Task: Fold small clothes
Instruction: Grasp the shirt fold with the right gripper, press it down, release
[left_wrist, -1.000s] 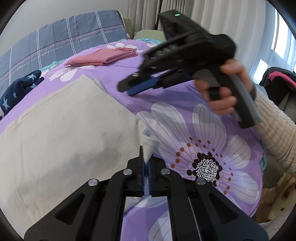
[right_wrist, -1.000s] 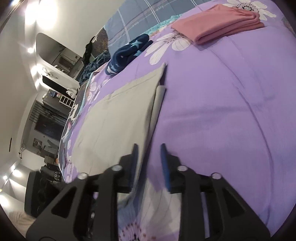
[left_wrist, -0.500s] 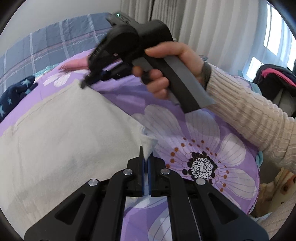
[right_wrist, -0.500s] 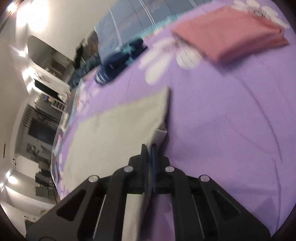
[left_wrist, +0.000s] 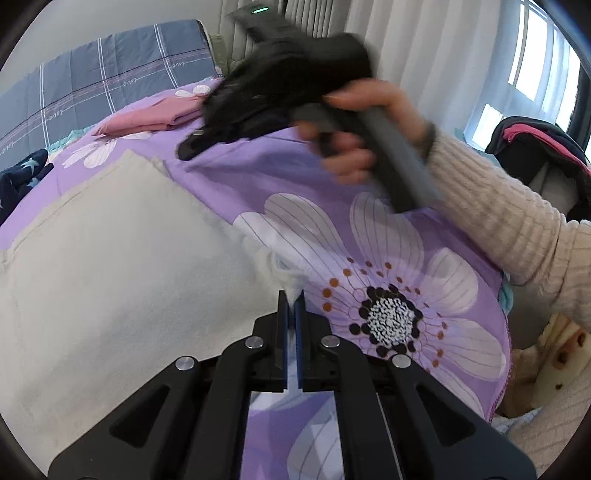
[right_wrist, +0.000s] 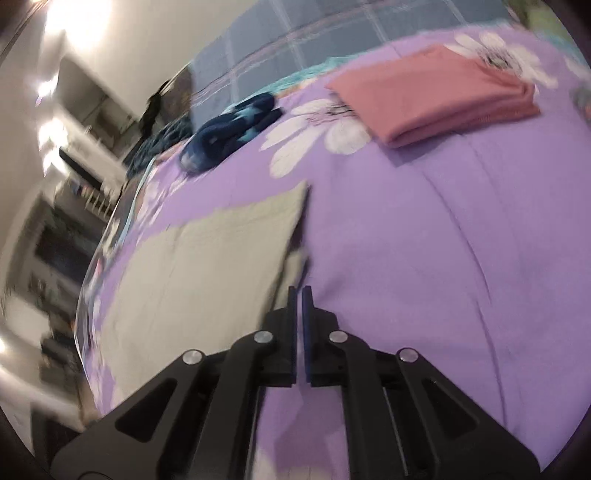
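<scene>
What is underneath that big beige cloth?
The beige cloth lies on a purple floral bedspread, showing all around it. Whatever else lies beneath stays covered.

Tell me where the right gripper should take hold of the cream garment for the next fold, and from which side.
Probably the free far corner of the cream garment, coming in low from the bare purple bedspread side. That edge lies flat and uncovered, opposite the near corner that the left gripper already pinches, so both ends of that edge could lift together.

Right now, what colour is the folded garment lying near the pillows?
Pink, the folded garment shows best in the right wrist view.
</scene>
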